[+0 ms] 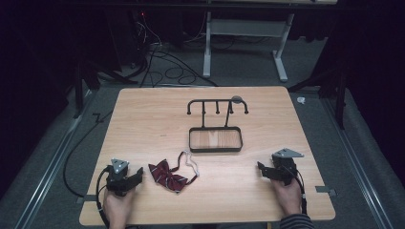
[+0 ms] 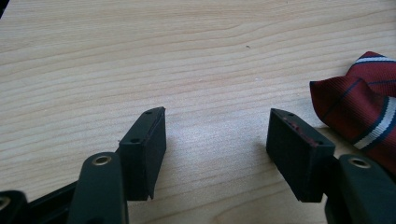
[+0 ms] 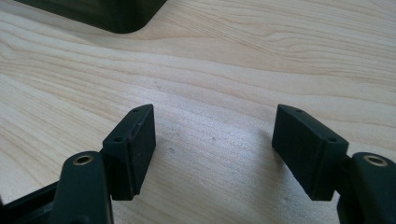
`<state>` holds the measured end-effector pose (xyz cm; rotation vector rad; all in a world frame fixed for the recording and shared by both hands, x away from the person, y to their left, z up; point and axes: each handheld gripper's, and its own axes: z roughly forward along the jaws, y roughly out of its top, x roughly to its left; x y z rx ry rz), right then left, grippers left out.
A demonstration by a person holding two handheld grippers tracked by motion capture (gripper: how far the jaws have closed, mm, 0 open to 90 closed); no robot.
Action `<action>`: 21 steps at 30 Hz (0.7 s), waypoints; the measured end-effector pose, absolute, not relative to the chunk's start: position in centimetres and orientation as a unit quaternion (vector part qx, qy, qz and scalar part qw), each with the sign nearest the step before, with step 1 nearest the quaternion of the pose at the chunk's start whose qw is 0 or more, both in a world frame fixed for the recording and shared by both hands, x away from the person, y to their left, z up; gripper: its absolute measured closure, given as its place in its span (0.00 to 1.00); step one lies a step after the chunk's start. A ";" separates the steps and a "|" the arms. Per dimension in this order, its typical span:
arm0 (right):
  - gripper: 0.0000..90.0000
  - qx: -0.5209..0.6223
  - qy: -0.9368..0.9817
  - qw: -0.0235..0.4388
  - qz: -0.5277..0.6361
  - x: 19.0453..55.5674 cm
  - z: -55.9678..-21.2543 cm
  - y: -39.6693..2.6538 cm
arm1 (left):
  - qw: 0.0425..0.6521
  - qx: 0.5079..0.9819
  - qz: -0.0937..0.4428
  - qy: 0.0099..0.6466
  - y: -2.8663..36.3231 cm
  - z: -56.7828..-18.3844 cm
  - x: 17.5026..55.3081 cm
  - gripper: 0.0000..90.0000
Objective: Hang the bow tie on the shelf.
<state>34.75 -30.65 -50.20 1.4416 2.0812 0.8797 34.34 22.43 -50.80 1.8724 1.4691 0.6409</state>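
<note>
Pale wooden table [image 1: 143, 109] on grey carpet. Toward its far middle, black rack [image 1: 217, 106] with hooked pegs rising from shallow black tray [image 1: 215, 148]. Beyond, white desk frame [image 1: 243, 28], tangled black cables [image 1: 162, 67] across floor.

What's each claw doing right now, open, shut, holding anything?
Left claw: open, holding nothing, beside the bow tie.
Right claw: open, holding nothing.

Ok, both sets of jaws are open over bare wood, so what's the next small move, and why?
Probably ease the left gripper toward the bow tie and line its open jaws up on the tie's near wing. The tie lies flat just beside that gripper, untouched, while the right gripper sits farther off, and the black rack behind holds nothing.
</note>
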 end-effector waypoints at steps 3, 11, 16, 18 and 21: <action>0.35 0.523 0.757 0.228 0.320 34.7 -50.2 -30.7 | 0.329 0.712 0.248 0.569 22.4 -50.8 34.3 0.43; 0.35 0.518 0.760 0.226 0.321 34.7 -50.2 -30.6 | 0.328 0.712 0.249 0.568 22.2 -50.8 34.2 0.44; 0.35 0.517 0.760 0.227 0.321 34.7 -50.2 -30.6 | 0.329 0.713 0.249 0.567 21.9 -50.7 34.3 0.45; 0.35 0.517 0.761 0.227 0.322 34.7 -50.2 -30.6 | 0.329 0.716 0.246 0.564 21.8 -50.5 34.2 0.45; 0.35 0.517 0.760 0.226 0.322 34.7 -50.2 -30.6 | 0.335 0.717 0.248 0.558 21.5 -49.8 34.0 0.45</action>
